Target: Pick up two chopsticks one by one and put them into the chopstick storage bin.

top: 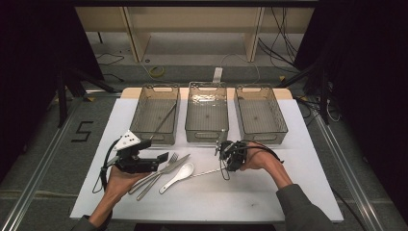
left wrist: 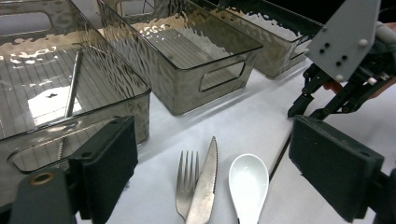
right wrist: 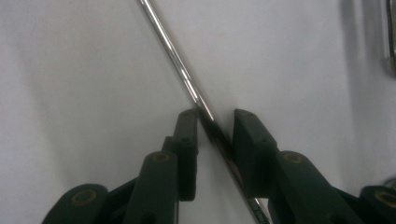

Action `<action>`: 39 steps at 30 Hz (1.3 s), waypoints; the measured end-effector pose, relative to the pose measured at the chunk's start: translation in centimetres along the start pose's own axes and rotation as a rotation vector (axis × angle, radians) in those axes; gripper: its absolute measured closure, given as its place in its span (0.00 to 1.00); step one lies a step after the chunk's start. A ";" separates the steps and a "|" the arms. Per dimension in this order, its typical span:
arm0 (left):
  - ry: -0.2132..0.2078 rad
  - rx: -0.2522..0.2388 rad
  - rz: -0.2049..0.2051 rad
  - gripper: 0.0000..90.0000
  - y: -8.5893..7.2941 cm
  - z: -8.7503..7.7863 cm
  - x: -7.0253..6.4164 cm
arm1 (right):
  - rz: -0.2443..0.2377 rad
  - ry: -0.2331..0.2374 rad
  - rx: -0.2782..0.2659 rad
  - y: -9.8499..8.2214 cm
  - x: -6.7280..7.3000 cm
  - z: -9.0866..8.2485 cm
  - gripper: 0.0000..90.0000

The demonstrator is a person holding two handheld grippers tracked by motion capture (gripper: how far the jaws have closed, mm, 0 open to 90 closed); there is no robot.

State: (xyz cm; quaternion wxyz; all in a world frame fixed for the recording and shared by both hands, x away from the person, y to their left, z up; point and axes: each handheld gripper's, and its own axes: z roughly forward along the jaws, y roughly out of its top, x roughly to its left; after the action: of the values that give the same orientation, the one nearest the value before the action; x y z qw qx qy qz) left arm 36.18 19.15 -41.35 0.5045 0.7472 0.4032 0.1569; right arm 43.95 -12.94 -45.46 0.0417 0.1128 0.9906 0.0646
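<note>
High view: white table (top: 250, 202), three clear smoky bins in a row at the far side, person's hands come in from the bottom.
Right gripper (top: 226, 155): points down at the table in front of the middle bin (top: 207, 115), held by the right hand (top: 257, 161).
Metal rod (top: 208, 171): thin, lies flat on the table, runs from under the right gripper toward the white spoon (top: 179, 176).
Right gripper view: rod (right wrist: 187, 84) runs diagonally between the two black jaws; one jaw touches it, the other looks just off it, small gap visible. Not clamped yet, rod on the table.
Right gripper state: jaws narrowed around the rod, no firm grip visible.
Left gripper (top: 163, 158): near the table's left side, held level in the left hand (top: 118, 180), grey plate on top.
Left gripper state: released, jaws wide apart, nothing between them; in its own view the pads (left wrist: 109, 163) frame the cutlery.
Cutlery: fork (left wrist: 187, 179) and knife (left wrist: 204, 184) touching, knife partly over the fork; spoon (left wrist: 248, 182) just beside them.
Left bin (top: 156, 113): holds another thin metal rod (left wrist: 72, 86), leaning along the bottom.
Right bin (top: 260, 113): contents not clear.
</note>
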 end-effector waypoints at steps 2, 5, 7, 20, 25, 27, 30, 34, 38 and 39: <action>0.001 0.000 0.000 0.16 0.0 0.0 0.0 | -0.030 -0.005 0.011 0.0 0.4 0.0 0.83; 0.000 0.002 0.005 0.16 0.0 0.0 -0.1 | -0.055 -0.004 0.027 -0.1 0.8 -0.1 0.85; 0.001 0.004 0.003 0.16 0.0 0.1 0.0 | -0.077 -0.007 0.029 -0.2 1.1 -0.1 0.86; 0.001 0.012 0.006 0.16 0.0 0.1 0.0 | -0.147 0.017 0.017 -1.3 2.4 -0.4 0.95; -0.001 0.012 0.006 0.16 0.0 0.1 0.0 | -0.167 -0.003 0.002 -1.6 2.6 -0.4 0.95; -0.001 0.009 0.003 0.16 0.0 0.1 0.0 | -0.170 -0.013 0.004 -1.7 2.7 -0.6 0.95; -0.001 0.009 0.002 0.16 0.0 0.1 0.0 | -0.180 -0.015 -0.001 -1.9 2.7 -0.9 0.95; 0.000 0.008 0.001 0.16 0.0 0.1 0.0 | -0.192 -0.016 0.004 -2.3 2.9 -1.2 0.96; 0.002 0.009 0.002 0.16 0.0 0.1 0.0 | -0.186 -0.020 0.007 -3.0 3.2 -1.3 0.96; 0.001 0.010 0.002 0.16 0.0 0.1 0.0 | -0.191 -0.021 0.004 -3.3 3.1 -1.3 0.96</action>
State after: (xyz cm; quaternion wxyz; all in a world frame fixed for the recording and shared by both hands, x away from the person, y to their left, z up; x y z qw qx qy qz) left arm 36.27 19.07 -41.40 0.5005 0.7499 0.4037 0.1558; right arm 40.10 -15.54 -44.84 0.0578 0.0186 0.9965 0.0570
